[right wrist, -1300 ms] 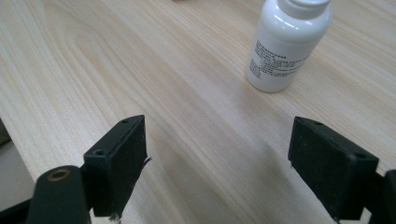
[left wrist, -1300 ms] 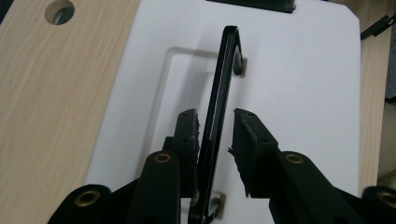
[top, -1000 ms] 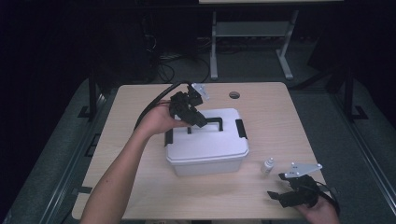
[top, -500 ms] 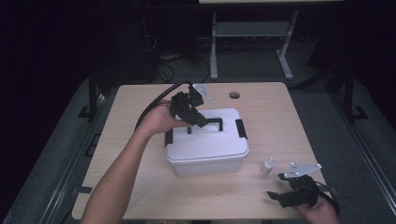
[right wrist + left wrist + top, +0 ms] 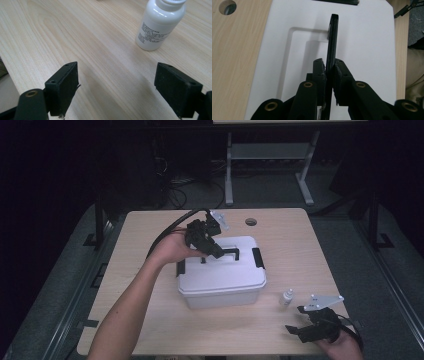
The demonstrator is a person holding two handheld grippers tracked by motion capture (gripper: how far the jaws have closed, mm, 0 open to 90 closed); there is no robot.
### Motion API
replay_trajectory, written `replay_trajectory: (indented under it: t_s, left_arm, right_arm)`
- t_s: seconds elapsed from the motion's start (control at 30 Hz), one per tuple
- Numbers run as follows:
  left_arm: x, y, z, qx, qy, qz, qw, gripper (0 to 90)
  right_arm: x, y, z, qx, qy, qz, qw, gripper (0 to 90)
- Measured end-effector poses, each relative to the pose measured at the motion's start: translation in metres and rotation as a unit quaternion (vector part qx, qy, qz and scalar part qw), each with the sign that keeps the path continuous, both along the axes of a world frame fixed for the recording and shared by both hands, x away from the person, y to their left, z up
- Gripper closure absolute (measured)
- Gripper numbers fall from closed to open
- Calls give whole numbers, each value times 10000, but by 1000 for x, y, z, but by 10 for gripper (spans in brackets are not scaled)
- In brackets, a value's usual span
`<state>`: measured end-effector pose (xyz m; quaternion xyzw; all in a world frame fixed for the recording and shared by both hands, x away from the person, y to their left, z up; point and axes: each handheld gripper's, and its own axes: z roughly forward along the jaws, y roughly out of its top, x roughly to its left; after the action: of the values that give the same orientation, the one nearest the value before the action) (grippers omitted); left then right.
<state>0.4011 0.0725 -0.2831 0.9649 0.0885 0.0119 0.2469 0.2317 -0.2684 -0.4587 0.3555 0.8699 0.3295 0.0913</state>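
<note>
You are clamping the left gripper (image 5: 329,71) on the black handle (image 5: 333,40) of the white storage box (image 5: 220,275), its jaws pinching the thin bar from both sides. The bar looks stiff, so it should carry the box. The plastic looks smooth, and a grip off the bar's middle would probably let the box tip. Your right gripper (image 5: 125,87) is hovering over the counter (image 5: 75,37) with jaws spread wide, and the small white bottle (image 5: 157,27) is standing just ahead of them.
</note>
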Motion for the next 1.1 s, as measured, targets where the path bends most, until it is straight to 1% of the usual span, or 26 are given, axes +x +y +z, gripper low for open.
replay_trajectory:
  t_s: [0.1,0.17,0.37,0.5,0.53,0.67,0.9,1.1]
  left_arm:
    - [-1,0,0,-3,0,-52,10000,819]
    - [-1,0,0,31,-2,-90,10000,821]
    - [0,-1,1,62,-1,-138,9999,832]
    - [0,-1,1,2,29,-180,9998,837]
    - [1,-1,1,-10,69,-199,9998,839]
    - [2,-2,1,11,81,-232,9997,841]
    - [3,-2,2,-17,68,-268,9996,843]
    - [3,0,5,-96,53,-254,9996,844]
  right_arm:
    - [0,0,0,0,4,3,10000,188]
    - [0,0,0,1,5,2,10000,188]
    - [0,0,0,-7,-6,15,10000,188]
    - [0,-1,0,-9,10,-24,10000,188]
    - [0,0,0,-2,18,-21,10000,188]
    - [0,-1,0,3,15,-22,10000,189]
    - [-1,-2,0,3,8,-32,10000,188]
    - [0,-2,1,-7,7,-24,10000,188]
